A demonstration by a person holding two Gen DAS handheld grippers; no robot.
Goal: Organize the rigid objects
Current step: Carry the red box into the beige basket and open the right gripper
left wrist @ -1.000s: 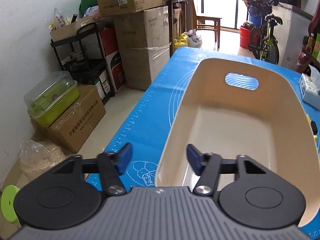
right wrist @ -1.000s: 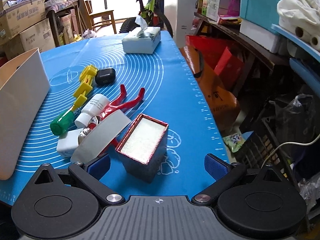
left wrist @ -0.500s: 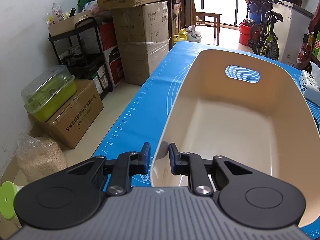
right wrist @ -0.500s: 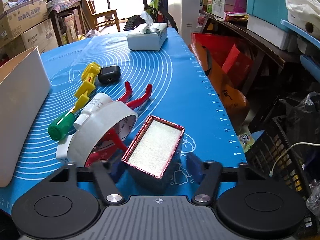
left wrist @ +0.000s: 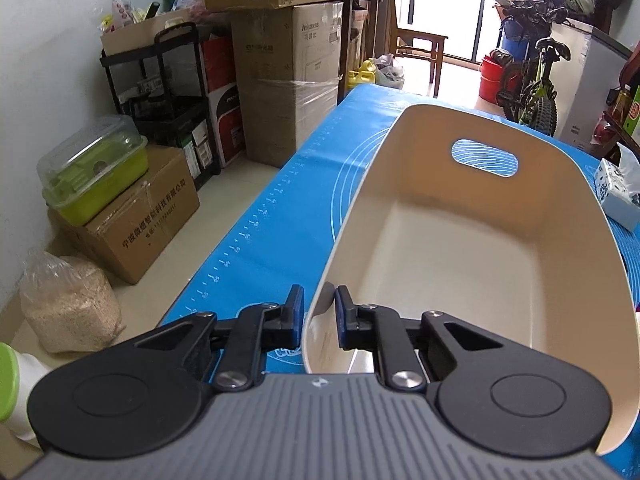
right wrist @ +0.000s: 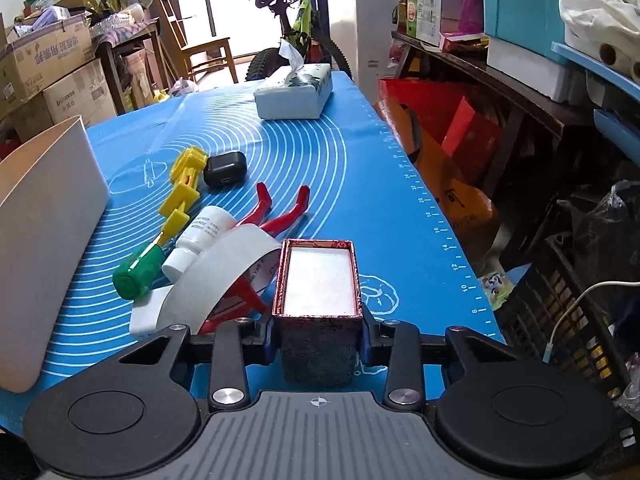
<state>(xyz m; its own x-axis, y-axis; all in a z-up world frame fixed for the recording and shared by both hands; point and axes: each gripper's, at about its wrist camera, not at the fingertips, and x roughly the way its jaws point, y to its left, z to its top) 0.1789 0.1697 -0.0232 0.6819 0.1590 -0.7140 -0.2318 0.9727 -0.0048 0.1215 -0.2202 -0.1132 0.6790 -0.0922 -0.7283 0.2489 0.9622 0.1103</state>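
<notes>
- We clamp the left gripper (left wrist: 318, 316) on the near rim of the cream bin (left wrist: 460, 248); nothing lies inside it.
- Our right gripper (right wrist: 318, 338) grips the red box (right wrist: 318, 304) above the blue mat (right wrist: 360, 168).
- The tape roll (right wrist: 220, 276), bottle (right wrist: 200, 236) and pliers (right wrist: 280, 216) await sorting.

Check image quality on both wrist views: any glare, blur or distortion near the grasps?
Left wrist: the bright doorway is blown out, the cream bin is evenly lit and sharp, and fisheye bends the edges. Right wrist: the backlit window is washed out; the red box and tape roll are sharp.
</notes>
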